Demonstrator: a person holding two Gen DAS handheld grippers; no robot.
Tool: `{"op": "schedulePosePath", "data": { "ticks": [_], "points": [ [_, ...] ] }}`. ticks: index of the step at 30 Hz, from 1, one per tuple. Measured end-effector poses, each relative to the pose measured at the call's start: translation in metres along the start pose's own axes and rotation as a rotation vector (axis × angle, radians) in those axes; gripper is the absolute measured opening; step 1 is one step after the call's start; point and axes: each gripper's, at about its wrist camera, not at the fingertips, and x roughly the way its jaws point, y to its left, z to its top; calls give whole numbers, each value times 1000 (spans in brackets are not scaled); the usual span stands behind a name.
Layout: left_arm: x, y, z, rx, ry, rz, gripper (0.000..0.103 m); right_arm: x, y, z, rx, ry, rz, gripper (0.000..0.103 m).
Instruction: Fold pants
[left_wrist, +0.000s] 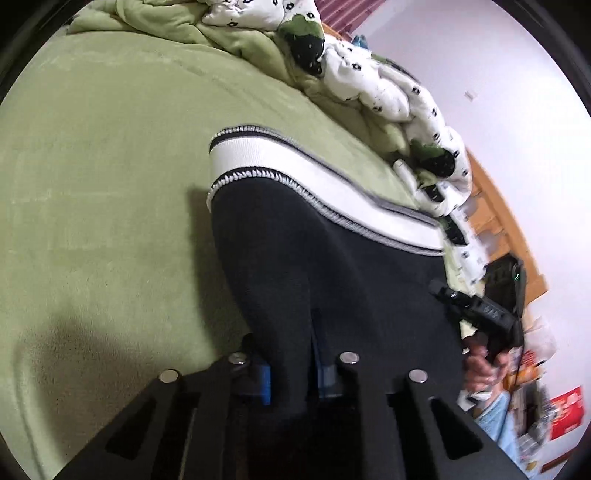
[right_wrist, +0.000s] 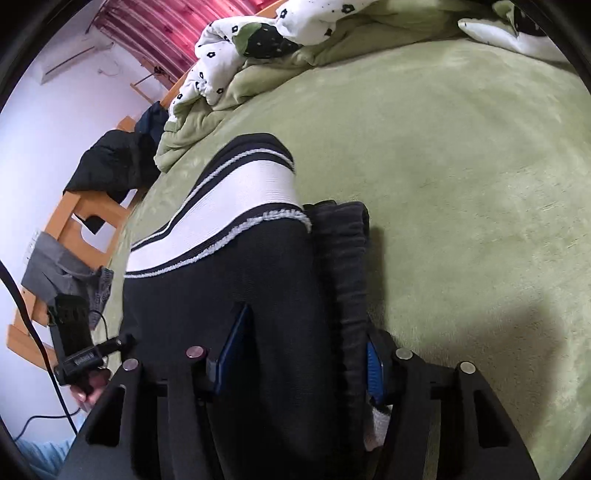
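Black pants (left_wrist: 332, 266) with a broad white ribbed waistband (left_wrist: 295, 177) lie on the green bed sheet (left_wrist: 92, 184). My left gripper (left_wrist: 291, 369) is shut on a thin fold of the black cloth at the near edge, its blue pads (left_wrist: 266, 384) tight on it. In the right wrist view the same pants (right_wrist: 221, 280) fill the middle, with a dark ribbed edge (right_wrist: 343, 258) on their right. My right gripper (right_wrist: 306, 343) is shut on a thick bunch of that cloth, blue pads (right_wrist: 373, 365) against both sides. A hand holds each gripper; the right gripper (left_wrist: 443, 291) shows at the pants' right edge.
A rumpled white quilt with black flowers (left_wrist: 369, 74) and a green blanket (right_wrist: 207, 125) are heaped along the far side of the bed. The wooden bed frame (right_wrist: 74, 218) carries dark clothes (right_wrist: 110, 162) and grey cloth (right_wrist: 55, 269). A white wall stands beyond.
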Motion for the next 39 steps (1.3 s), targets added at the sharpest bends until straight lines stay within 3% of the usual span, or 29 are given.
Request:
{"op": "schedulePosePath", "data": {
  "ticks": [3,7,10,14,17,20,23,25,27,29,32,34,36,39],
  "points": [
    [-14,-2,8,3,-10,-45,13,-20,12,-2,28,-70,-7,31],
    [-46,2,14,1,-19,-107,13,-43,45,-3,59,-140,35,24],
    [-90,18,19,16,-79,-46,13,-39,92,-4,30,-138,23,23],
    [-151,62,26,-24,-113,34,13,-12,154,-13,-10,-97,101,23],
    [-180,97,24,-37,-102,141,14,20,199,-28,-22,-48,227,23],
    [-175,132,18,-60,-42,209,17,56,224,-43,-42,-20,303,23],
    [-151,166,10,-138,-9,205,30,86,218,-48,-32,-49,238,25],
    [-144,172,4,-161,-28,180,47,105,197,-51,-30,-46,135,30],
    [-139,170,1,-146,-44,218,61,111,176,-56,25,-24,167,40],
    [-139,164,-1,-114,-52,252,61,107,177,-53,22,16,106,58],
    [-157,160,-6,-73,-88,280,61,84,196,-48,-87,-18,-19,58],
    [-171,160,-10,-71,-120,288,61,64,212,-44,-184,-116,-91,58],
    [-182,160,-12,-77,-137,274,62,58,223,-33,-227,-181,-85,58],
    [-194,164,-15,-75,-141,283,62,80,233,-11,-235,-159,-57,57]
  ]
}}
